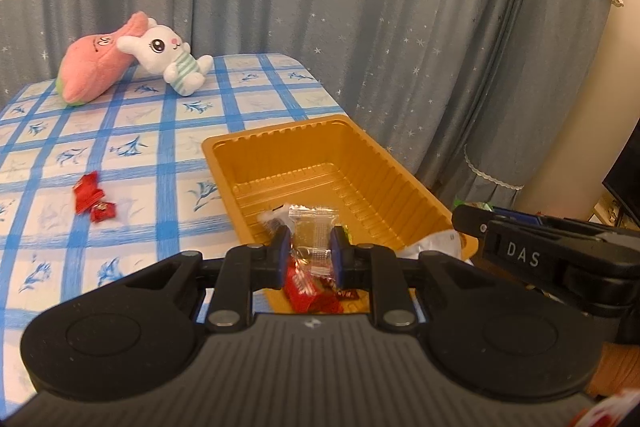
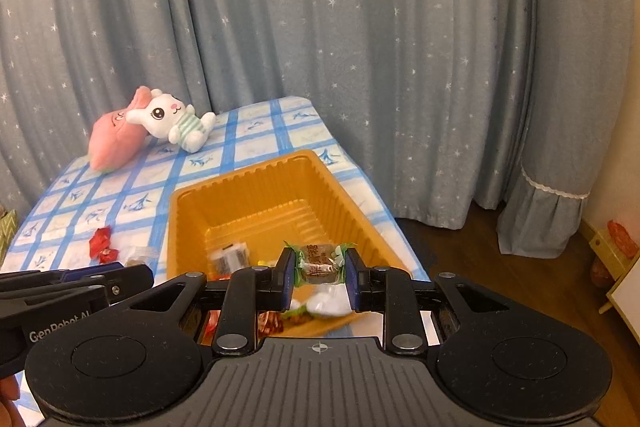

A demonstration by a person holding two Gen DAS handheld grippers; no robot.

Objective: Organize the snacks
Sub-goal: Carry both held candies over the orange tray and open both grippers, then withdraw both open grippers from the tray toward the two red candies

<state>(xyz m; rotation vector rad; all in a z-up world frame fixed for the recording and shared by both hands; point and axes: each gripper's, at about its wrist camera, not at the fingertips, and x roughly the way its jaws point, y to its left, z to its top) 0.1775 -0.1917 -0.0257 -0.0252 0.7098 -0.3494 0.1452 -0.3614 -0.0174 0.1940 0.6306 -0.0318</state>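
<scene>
- The left tongs (image 1: pixel 310 253) are clenched on a clear-wrapped snack (image 1: pixel 311 235), held above the near end of the gold tray (image 1: pixel 280 151) on the checked desk (image 1: pixel 132 131).
- The right tongs (image 2: pixel 319 274) are clenched on a brown sweet in a green-edged wrapper (image 2: pixel 319 263), also over the tray's near end, to the right of the left tongs.
- The step in hand looks like dropping both pieces into the tray. Carry each well inside the tray's rim before letting go, so that a light wrapper cannot slide back over the near wall.
- Release low over the tray floor, where other wrapped pieces already lie; a drop from high may bounce out.
- Keep the two tongs apart above the tray, since they sit close together.
- Two red wrapped snacks (image 1: pixel 91 198) lie on the desk left of the tray and are likely next.
- The plush rabbit (image 1: pixel 168 57) beyond the tray needs no handling.
</scene>
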